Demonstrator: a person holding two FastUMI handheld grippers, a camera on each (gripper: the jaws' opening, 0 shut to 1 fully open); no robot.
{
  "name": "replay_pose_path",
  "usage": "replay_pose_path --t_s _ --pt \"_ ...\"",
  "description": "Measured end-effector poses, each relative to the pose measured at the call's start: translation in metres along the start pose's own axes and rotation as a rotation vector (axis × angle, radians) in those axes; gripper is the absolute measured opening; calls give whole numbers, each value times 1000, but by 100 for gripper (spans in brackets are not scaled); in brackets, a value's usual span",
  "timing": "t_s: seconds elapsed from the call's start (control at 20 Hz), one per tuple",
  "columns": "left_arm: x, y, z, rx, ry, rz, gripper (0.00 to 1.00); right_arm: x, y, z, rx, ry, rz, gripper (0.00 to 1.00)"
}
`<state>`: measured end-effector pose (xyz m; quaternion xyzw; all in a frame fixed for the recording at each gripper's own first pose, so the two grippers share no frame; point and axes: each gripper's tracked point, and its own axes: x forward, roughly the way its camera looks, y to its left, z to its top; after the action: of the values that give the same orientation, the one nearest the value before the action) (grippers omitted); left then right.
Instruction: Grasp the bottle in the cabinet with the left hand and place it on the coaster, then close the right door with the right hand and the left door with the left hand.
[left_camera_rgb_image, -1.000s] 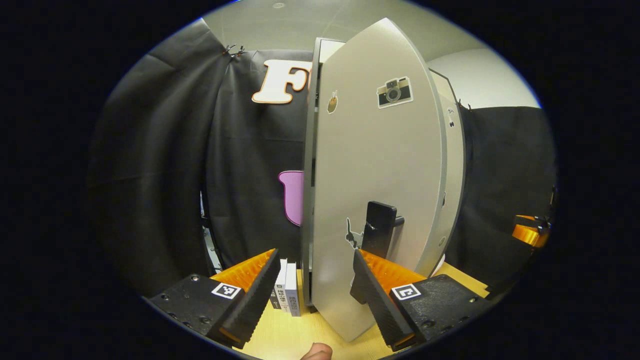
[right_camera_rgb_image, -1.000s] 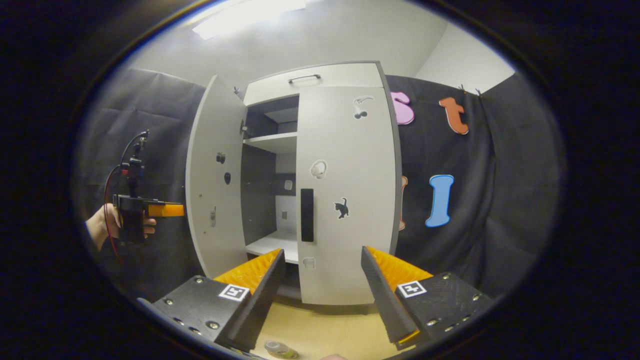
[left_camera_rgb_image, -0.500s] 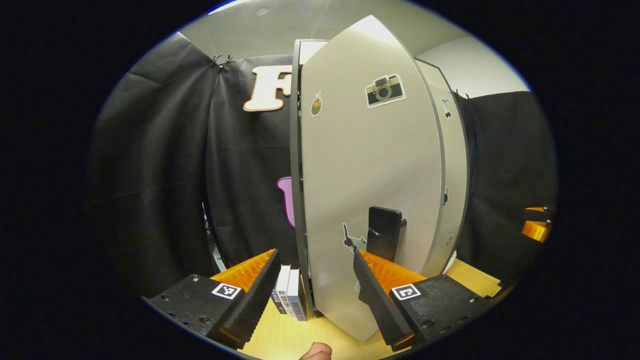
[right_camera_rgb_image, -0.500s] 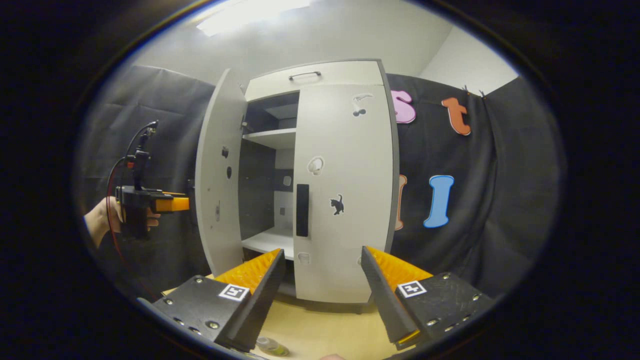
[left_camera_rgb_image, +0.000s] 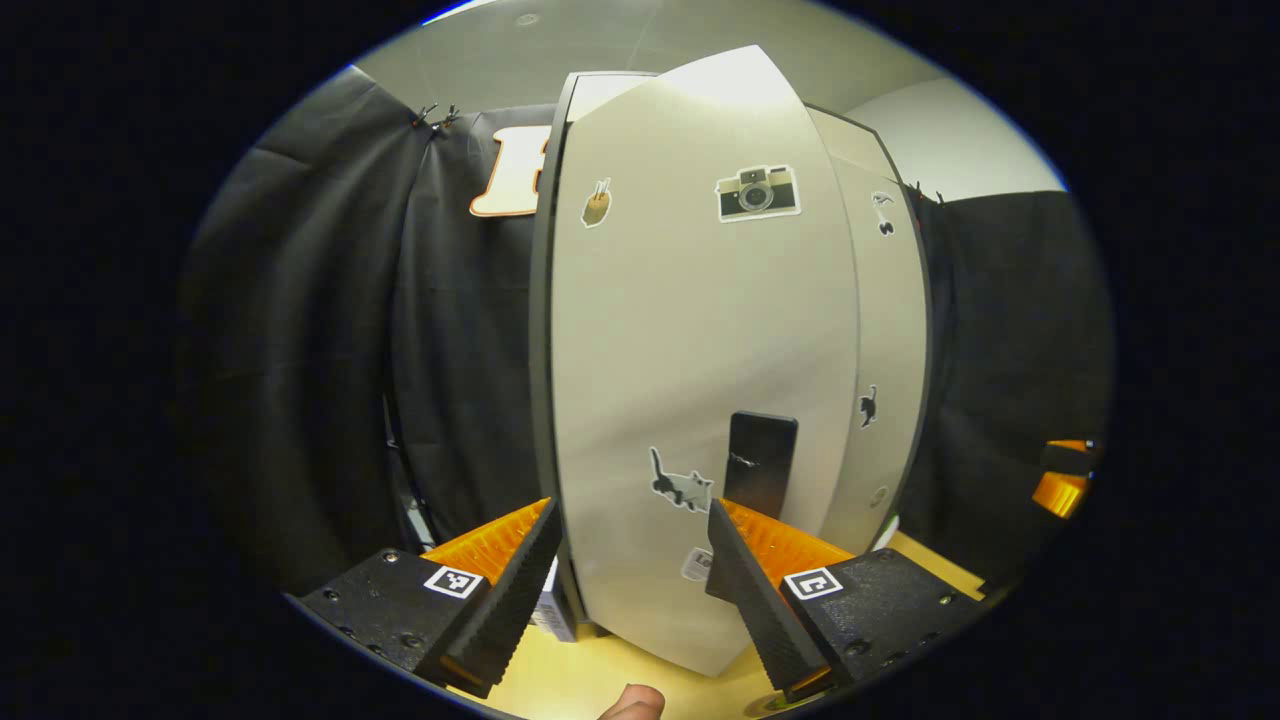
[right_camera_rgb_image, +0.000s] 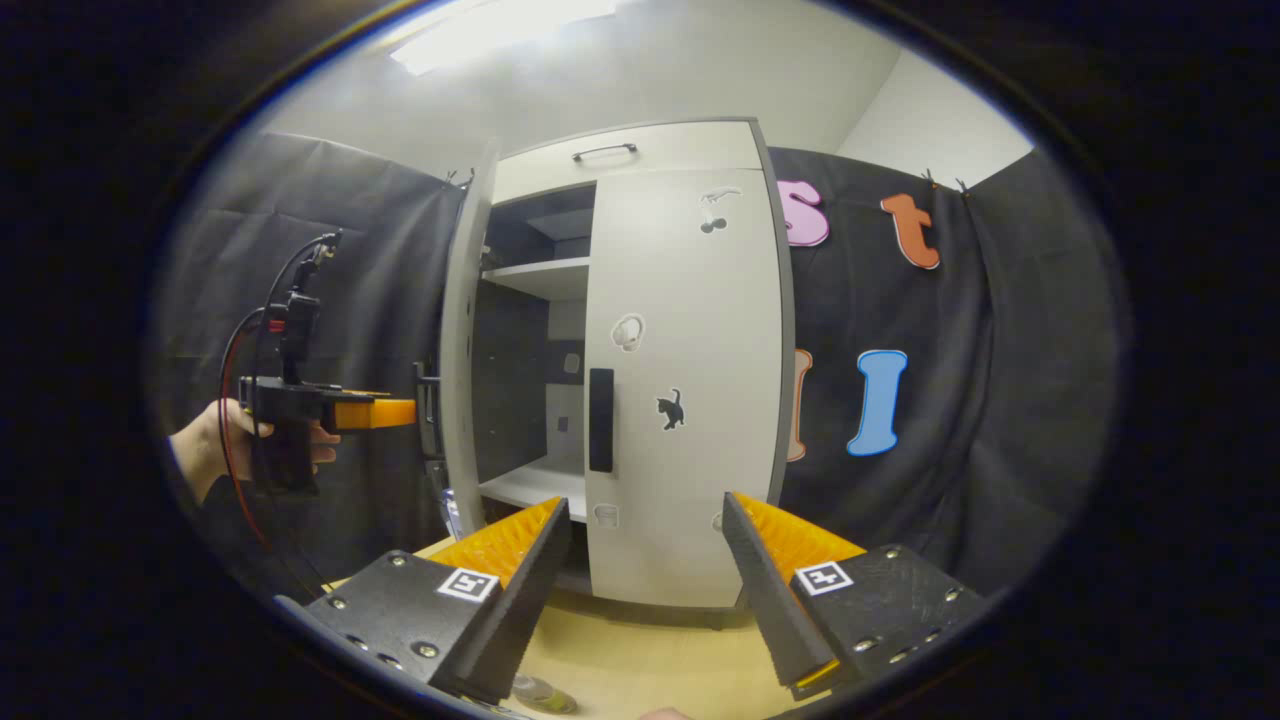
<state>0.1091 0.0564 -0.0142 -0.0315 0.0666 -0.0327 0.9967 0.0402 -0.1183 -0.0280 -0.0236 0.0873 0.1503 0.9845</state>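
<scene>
the left door (left_camera_rgb_image: 690, 330) of the white cabinet (right_camera_rgb_image: 660, 155) is the thing that matters here, and it lies straight ahead of the left tongs (left_camera_rgb_image: 632, 570). in the left gripper view its outer face stands upright just beyond the spread fingers, its long axis vertical, with its black handle (left_camera_rgb_image: 760, 462) a little right of centre, just above the right-side finger. the fingers stand apart with nothing between them; whether a tip touches the panel i cannot tell.

in the right gripper view the same door (right_camera_rgb_image: 462, 340) shows nearly edge-on, hinged at the cabinet's left side and part open, with the dark shelves visible in the gap. the left tongs (right_camera_rgb_image: 385, 413), held in a hand (right_camera_rgb_image: 205, 450), sit on the door's outer side, level with its handle, so the left hand is clearly the nearer one for this leaf. a push from there toward the cabinet body looks like what would swing the free edge home.

the right door (right_camera_rgb_image: 685, 390) looks flat against the cabinet front, its own handle (right_camera_rgb_image: 600, 418) upright by the centre seam. the right tongs (right_camera_rgb_image: 645, 590) hang back from it above the tabletop (right_camera_rgb_image: 650, 665), fingers spread and empty.

a small round item at the bottom edge of the right gripper view, probably the bottle (right_camera_rgb_image: 545, 692), sits on the tabletop below those tongs; the coaster is not clear enough to pick out.
</scene>
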Motion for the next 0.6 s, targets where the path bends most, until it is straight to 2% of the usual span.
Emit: replay_pose_path --t_s 0.1,0.15,0.2,0.25,0.3,0.35,0.4,0.45,0.55,0.6 --pt "-3 -9 1 -20 -7 9 92 -2 0 0 2 -4 -3 88" --pt "-6 -9 1 -20 -8 27 95 -2 -1 1 5 -8 -8 88" --pt "-9 -8 0 -20 -14 45 92 -2 -1 2 9 -14 -8 92" --pt "-13 -8 1 -22 -21 58 96 -3 0 2 16 -20 -3 88" --pt "-16 -10 -2 -23 -19 62 92 -4 2 4 22 -25 3 88" --pt "-19 -12 -4 -22 -14 63 96 -5 1 4 26 -29 5 88" --pt "-23 -12 -6 -17 -8 69 96 -7 2 4 27 -32 3 92" --pt "-27 -13 -7 -8 -5 70 96 -9 3 4 27 -36 2 88" --pt "-34 -17 -8 13 -8 65 92 -10 4 5 24 -40 -4 88" --pt "-37 -18 -8 27 -10 63 96 -10 5 5 23 -40 -9 92"
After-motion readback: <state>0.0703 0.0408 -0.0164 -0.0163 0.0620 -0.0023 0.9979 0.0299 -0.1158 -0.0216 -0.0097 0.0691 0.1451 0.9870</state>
